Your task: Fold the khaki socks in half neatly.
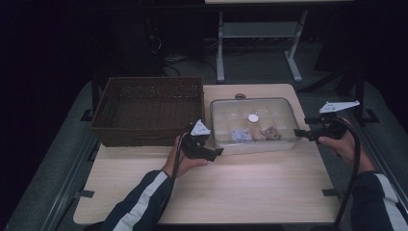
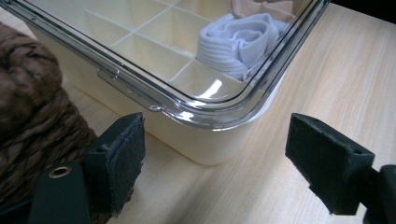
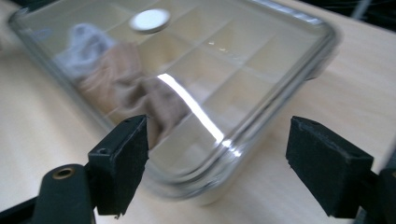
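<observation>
On the right half of the wooden table (image 1: 216, 187) sits a cream compartment box (image 1: 255, 144) under a clear lid (image 1: 269, 108), just beside the wicker basket (image 1: 149, 110) on its left. Through the lid show a rolled white sock (image 2: 236, 39) and a beige one (image 1: 265, 133) in the near compartments; a small white round patch (image 1: 253, 118) on the lid may be a sticker or only a lamp's reflection, which the dim picture does not settle.

Both tongs are released and hold nothing. The left gripper (image 1: 211, 153) points at the near left corner of the box with its jaws spread to either side of that corner, not touching it. The right gripper (image 1: 300, 133) stands at the near right corner in the same way, jaws wide and apart from the plastic.

The box looks light, since it carries little but socks, and its walls are stiff. The lid is hard, glossy and probably slippery, so pads on its flat top would slide. A better hold is the overhanging rim at the corners, or the small clear latch tab (image 2: 128, 88) on the left side, where a jaw can catch under an edge. Lifting from both ends together should keep the lid level and avoid dragging the light box along the table. The socks are soft and will give under any pinch.
</observation>
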`<state>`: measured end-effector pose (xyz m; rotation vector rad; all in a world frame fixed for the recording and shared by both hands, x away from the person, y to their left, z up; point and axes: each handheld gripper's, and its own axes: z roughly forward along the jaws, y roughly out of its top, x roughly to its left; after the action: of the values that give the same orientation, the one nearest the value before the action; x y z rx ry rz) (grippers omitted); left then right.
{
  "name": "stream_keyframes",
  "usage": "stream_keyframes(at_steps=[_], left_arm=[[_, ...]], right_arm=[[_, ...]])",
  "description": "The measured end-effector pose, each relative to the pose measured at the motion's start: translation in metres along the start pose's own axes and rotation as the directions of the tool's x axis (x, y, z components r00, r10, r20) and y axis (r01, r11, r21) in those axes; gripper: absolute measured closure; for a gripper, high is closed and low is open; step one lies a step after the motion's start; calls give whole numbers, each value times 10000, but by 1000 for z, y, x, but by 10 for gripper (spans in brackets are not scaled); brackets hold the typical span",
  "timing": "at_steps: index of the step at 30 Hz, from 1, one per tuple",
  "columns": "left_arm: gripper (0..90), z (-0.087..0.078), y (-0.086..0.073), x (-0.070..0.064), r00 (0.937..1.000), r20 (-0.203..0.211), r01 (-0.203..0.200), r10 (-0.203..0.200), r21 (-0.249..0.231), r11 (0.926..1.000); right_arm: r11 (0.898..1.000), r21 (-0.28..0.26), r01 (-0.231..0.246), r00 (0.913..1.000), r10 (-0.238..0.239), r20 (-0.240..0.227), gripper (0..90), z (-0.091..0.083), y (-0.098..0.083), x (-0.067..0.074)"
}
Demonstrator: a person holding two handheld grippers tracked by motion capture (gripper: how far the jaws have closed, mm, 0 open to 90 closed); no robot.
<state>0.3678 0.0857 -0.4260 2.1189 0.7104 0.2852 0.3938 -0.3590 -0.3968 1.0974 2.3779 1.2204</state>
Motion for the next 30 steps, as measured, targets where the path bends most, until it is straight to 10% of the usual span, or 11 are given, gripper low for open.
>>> stream_keyframes(at_steps=[13,22,30], left_arm=[[202,6,4,0,9999,37,162,-162,-193,9997],[229,3,3,-11,9981,219,-580,581,-48,9983],[221,-3,1,-4,9996,63,-274,274,-49,9996]], right_arm=[[9953,417,877,9960,-884,161,217,7,-25,17],[9970,342,698,9963,-714,479,300,4,-33,7],[9968,290,746,9971,-750,153,334,4,-34,10]])
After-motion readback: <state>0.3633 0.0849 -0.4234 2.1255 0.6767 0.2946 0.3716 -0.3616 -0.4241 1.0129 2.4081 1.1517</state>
